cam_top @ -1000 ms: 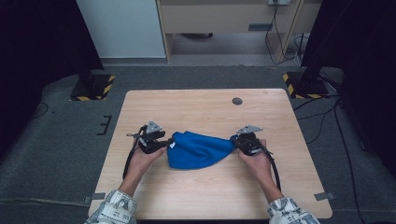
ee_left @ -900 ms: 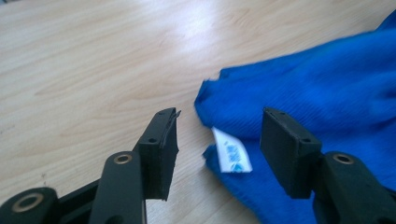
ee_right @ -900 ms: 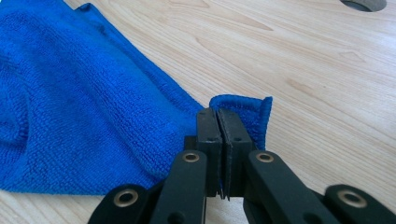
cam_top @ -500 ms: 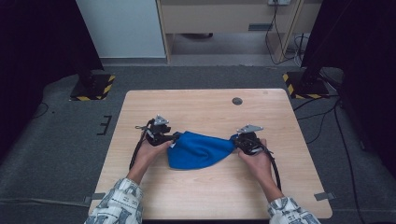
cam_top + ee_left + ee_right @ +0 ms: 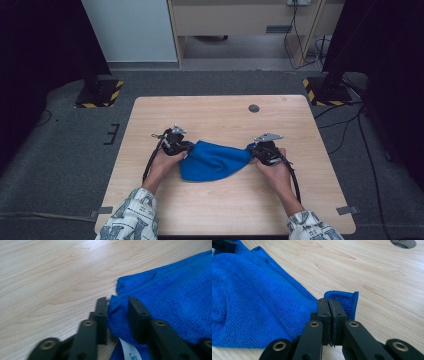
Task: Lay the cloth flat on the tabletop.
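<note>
Item: blue microfibre cloth (image 5: 212, 161), lying bunched on the table (image 5: 300, 125) between both hands, near the person's edge.

Right hand-held gripper (image 5: 329, 305): jaws pressed together on the cloth's right corner.

Left hand-held gripper (image 5: 117, 307): jaws apart, straddling the cloth's left corner, not yet clamped.

Step, as judged: securing both corners, probably to spread or fold. Next move calls for closing the left jaws squarely on the hem.

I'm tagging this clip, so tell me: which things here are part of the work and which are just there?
In use:
blue cloth
left gripper, jaws open around a cloth corner
right gripper, jaws shut on another corner
table

Just there:
round hole in the tabletop
white tag on the cloth
</note>
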A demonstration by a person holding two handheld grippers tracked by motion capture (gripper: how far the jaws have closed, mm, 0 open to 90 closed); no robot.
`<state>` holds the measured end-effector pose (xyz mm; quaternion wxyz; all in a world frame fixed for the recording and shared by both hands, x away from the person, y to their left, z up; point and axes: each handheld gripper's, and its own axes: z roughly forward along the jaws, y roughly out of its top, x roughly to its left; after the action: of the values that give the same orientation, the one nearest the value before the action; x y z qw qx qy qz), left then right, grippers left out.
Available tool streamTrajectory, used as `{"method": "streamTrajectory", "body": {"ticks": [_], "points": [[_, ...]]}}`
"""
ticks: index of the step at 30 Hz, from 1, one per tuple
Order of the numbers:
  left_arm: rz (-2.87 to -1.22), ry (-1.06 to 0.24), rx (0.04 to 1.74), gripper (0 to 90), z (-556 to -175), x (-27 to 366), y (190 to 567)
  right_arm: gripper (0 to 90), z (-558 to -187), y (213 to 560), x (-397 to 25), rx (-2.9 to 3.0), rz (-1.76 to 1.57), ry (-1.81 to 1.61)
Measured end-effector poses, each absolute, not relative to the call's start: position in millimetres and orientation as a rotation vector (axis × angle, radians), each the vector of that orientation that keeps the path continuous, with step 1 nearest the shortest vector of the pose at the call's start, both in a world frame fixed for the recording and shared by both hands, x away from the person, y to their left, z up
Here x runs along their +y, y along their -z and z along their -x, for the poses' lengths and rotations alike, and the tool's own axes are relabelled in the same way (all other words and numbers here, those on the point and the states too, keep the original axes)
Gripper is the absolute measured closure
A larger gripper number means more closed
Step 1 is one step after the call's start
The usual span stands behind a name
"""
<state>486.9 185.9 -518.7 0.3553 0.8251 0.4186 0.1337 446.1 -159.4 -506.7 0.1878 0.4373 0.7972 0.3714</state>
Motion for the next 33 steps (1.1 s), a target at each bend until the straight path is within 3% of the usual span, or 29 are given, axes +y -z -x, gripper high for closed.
{"method": "streamTrajectory", "body": {"ticks": [2,4,18,33], "points": [[-2.12,-0.337,1.068,84.2,-485,185,518,88.4,-446,506,-159,2.238,-1.235,-1.047],[-2.12,-0.357,1.059,86.4,-483,183,516,88.5,-446,505,-160,2.235,-1.234,-1.049],[-1.945,-0.494,0.995,86.4,-455,185,461,88.6,-439,464,-172,2.126,-1.187,-1.13],[-1.871,-0.578,0.925,86.8,-438,183,421,88.5,-426,422,-175,2.03,-1.112,-1.179]]}}
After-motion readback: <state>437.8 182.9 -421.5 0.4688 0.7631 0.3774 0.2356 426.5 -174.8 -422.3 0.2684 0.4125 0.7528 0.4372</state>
